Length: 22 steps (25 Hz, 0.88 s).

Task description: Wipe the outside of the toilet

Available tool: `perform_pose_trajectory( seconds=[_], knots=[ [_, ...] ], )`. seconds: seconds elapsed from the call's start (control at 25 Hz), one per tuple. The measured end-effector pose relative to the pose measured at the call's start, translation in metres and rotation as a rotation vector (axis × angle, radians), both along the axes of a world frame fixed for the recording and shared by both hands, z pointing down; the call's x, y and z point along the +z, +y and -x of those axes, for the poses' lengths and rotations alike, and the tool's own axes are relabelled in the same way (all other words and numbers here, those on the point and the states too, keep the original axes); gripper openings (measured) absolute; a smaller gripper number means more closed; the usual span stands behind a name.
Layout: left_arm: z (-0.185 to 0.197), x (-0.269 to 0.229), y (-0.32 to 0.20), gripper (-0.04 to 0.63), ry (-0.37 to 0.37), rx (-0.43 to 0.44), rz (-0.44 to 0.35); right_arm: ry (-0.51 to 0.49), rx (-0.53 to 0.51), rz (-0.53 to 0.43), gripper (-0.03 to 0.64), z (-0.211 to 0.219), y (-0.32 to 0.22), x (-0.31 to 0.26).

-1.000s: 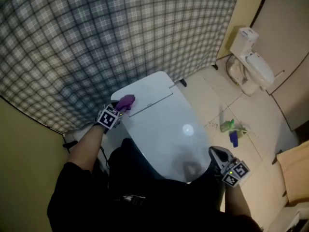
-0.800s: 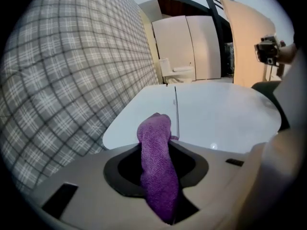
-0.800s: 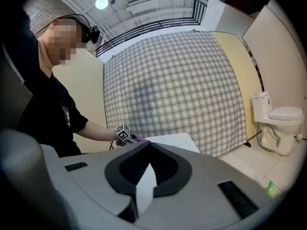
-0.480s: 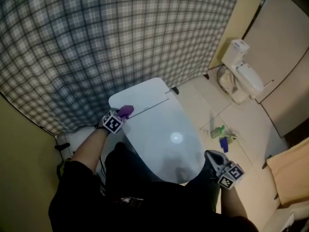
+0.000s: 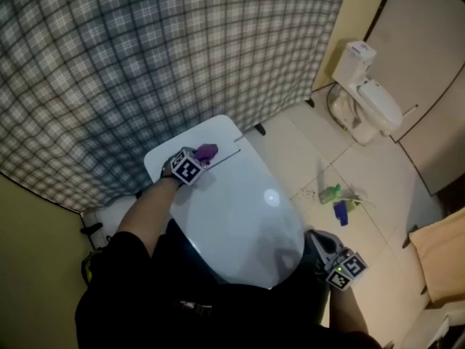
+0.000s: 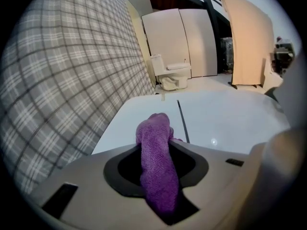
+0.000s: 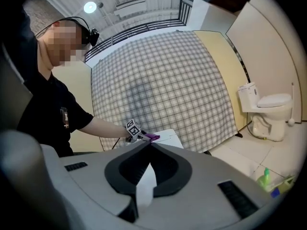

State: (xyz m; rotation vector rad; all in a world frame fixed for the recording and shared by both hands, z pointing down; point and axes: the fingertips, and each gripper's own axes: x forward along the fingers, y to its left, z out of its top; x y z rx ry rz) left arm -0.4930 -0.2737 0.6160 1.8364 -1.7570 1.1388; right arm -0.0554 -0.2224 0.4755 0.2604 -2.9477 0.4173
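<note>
The white toilet (image 5: 240, 217) stands lid down in the middle of the head view. My left gripper (image 5: 198, 158) is shut on a purple cloth (image 5: 208, 151) and presses it on the rear of the lid, at the seam by the tank. In the left gripper view the purple cloth (image 6: 156, 171) hangs from the jaws of that gripper (image 6: 154, 124) over the lid (image 6: 225, 119). My right gripper (image 5: 320, 243) is low beside the toilet's front right, off the toilet. In its own view, that gripper (image 7: 149, 144) has its jaws together, with a pale strip in the slot behind them.
A plaid curtain (image 5: 145, 64) hangs right behind the toilet. A second toilet (image 5: 367, 93) stands at the far right wall. A green spray bottle (image 5: 330, 193) and a blue item (image 5: 340, 211) lie on the tiled floor. A beige panel (image 5: 443, 260) sits at the right edge.
My left gripper has slid the purple cloth to the right along the rear of the lid, from the left corner to the seam. The right gripper has barely moved.
</note>
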Motion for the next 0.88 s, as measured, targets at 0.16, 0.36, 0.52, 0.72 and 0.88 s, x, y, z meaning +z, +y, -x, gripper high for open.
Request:
perform_pose_trajectory(
  seconds=[0.16, 0.36, 0.52, 0.72, 0.88],
  knots=[
    [-0.017, -0.007, -0.074, 0.127, -0.003, 0.002, -0.017, -0.012, 0.025, 0.025, 0.009, -0.016, -0.029, 0.008],
    [-0.036, -0.011, -0.143, 0.126, -0.029, 0.002, -0.063, -0.009, 0.053, 0.042, 0.009, -0.032, -0.060, 0.026],
    [-0.043, -0.012, -0.154, 0.126, -0.018, -0.007, -0.065, 0.012, 0.050, 0.056, 0.009, -0.037, -0.057, 0.034],
    [-0.060, -0.027, -0.085, 0.126, 0.044, 0.050, -0.072, 0.007, 0.043, 0.034, 0.009, -0.038, -0.025, 0.016],
    [-0.047, -0.031, 0.028, 0.126, 0.075, 0.064, -0.068, -0.009, 0.008, -0.019, 0.009, -0.021, 0.010, -0.004]
  ],
)
